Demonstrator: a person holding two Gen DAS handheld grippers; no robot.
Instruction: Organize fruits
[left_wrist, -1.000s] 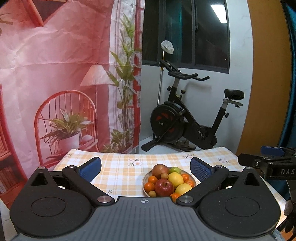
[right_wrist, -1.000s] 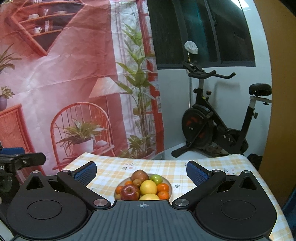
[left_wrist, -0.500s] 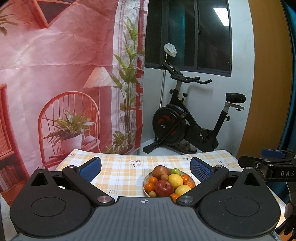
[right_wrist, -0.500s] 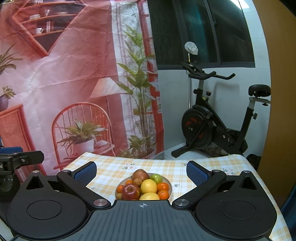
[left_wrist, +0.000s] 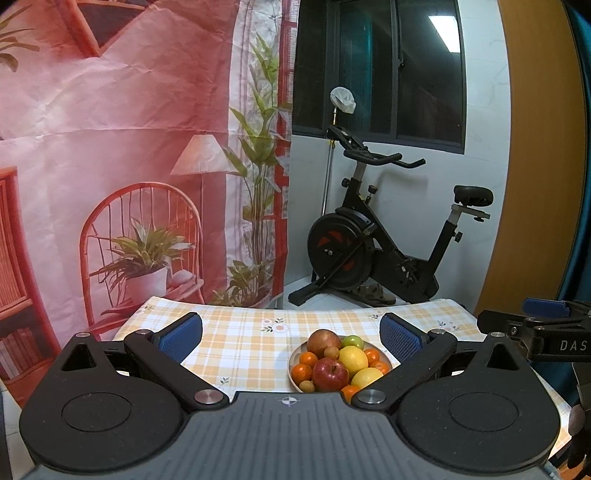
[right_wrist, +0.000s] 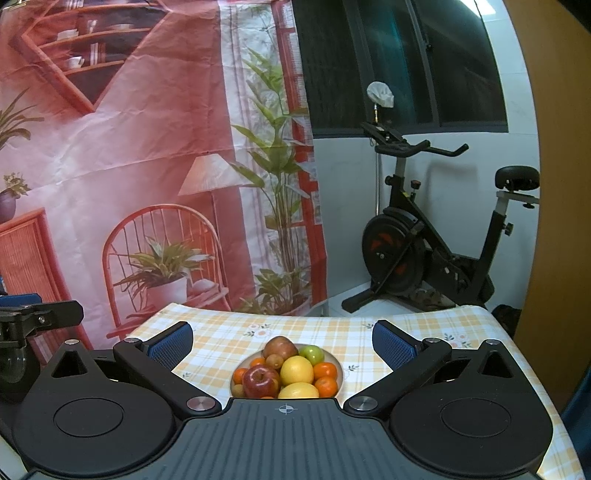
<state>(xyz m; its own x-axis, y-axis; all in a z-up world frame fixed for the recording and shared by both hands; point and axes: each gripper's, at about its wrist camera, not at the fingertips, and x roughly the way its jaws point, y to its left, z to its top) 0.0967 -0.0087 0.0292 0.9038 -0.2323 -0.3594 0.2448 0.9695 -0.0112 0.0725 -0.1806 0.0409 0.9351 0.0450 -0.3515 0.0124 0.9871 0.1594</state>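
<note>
— Left wrist view: how do I stand?
— My left gripper (left_wrist: 291, 334) and right gripper (right_wrist: 282, 341) hover level, jaws wide, empty. The fruit bowl (left_wrist: 295, 363) sits on the checked tablecloth (left_wrist: 240, 343), its near rim hidden.

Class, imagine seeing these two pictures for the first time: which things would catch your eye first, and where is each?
The white plate piled with red apples, yellow lemons and small oranges sits mid-table on the yellow checked tablecloth. Behind it on the left hangs a large pink printed backdrop; a black exercise bike stands on the right. Both the open left gripper and the open right gripper face the plate.
</note>
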